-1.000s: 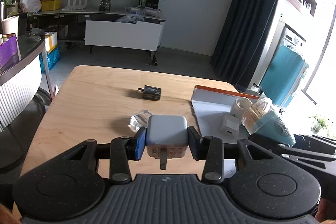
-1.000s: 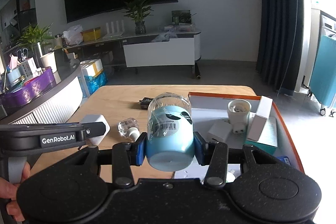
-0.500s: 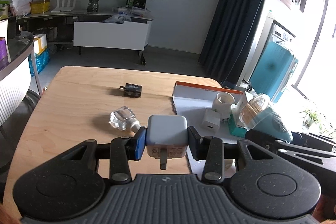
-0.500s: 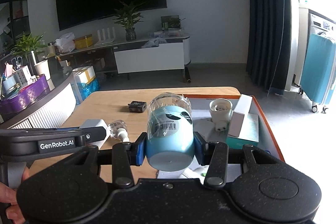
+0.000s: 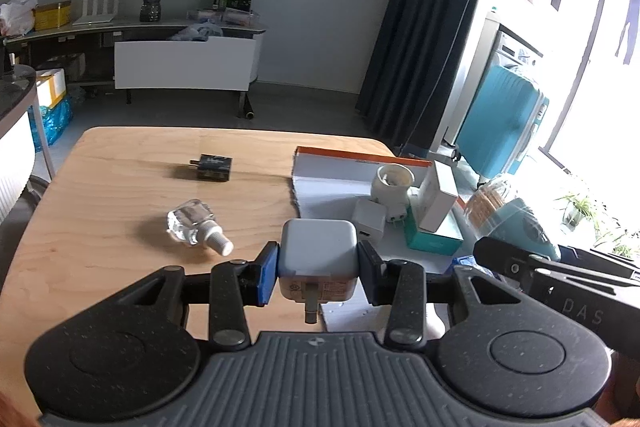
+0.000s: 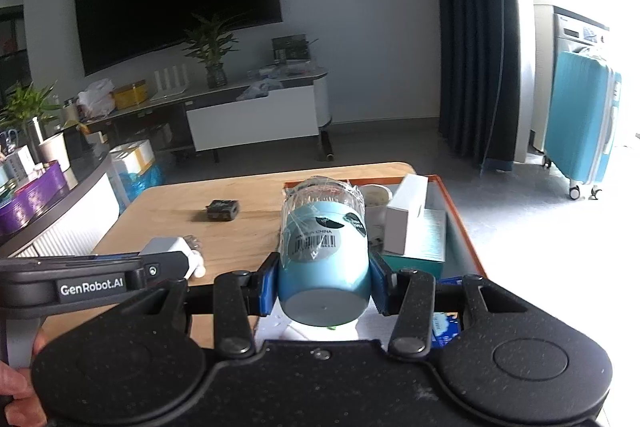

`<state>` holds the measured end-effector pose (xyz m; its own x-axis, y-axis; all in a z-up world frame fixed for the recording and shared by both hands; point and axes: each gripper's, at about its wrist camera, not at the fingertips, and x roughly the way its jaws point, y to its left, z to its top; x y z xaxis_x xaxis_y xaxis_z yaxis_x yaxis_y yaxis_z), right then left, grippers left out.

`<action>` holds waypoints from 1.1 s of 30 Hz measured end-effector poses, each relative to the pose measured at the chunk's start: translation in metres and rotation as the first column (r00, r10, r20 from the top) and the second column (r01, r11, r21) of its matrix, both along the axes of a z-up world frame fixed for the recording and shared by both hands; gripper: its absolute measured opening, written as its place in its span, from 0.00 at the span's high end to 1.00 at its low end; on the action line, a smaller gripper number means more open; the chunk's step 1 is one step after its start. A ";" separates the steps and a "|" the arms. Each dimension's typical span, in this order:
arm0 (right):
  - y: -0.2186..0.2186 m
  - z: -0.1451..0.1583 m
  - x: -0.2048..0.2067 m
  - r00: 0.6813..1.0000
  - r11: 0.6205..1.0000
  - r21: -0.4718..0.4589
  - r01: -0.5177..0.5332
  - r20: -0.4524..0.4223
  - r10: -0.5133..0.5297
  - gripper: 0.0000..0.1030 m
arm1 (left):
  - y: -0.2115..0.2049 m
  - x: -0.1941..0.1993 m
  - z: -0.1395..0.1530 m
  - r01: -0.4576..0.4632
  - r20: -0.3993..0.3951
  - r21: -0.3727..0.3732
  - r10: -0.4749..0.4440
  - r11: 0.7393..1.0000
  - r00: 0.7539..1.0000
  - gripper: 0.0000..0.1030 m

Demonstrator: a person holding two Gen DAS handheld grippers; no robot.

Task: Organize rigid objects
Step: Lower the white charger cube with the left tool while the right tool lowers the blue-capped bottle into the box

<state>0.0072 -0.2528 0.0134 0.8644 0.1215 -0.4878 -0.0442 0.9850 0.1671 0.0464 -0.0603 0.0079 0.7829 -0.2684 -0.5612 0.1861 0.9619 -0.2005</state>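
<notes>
— So, which way do your two held things point?

— Your left gripper (image 5: 318, 269) pinches one white charger (image 5: 318, 255) low in the frame's centre, metal prong toward the camera. Your right gripper (image 6: 323, 281) clamps one blue toothpick jar (image 6: 324, 251) at centre, long axis running away, flat base nearest, clear ribbed cap far.

— And what else lies about?

— On the wooden table (image 5: 120, 195): one black adapter (image 5: 212, 167) upper left, one faceted glass bottle (image 5: 192, 227) on its side. The orange-rimmed tray (image 5: 340, 155) holds one white socket (image 5: 390, 185), two boxes.
</notes>
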 end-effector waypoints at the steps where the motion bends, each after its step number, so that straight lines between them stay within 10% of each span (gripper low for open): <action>1: -0.002 0.000 0.000 1.000 1.000 0.000 0.005 0.001 -0.005 0.47 | -0.002 0.001 0.000 0.004 -0.001 0.001 -0.004 1.000 1.000 0.59; 33: -0.032 -0.012 0.018 0.996 0.996 0.001 0.088 -0.027 -0.088 0.47 | -0.054 0.030 -0.011 0.096 -0.052 0.020 -0.094 0.995 0.994 0.59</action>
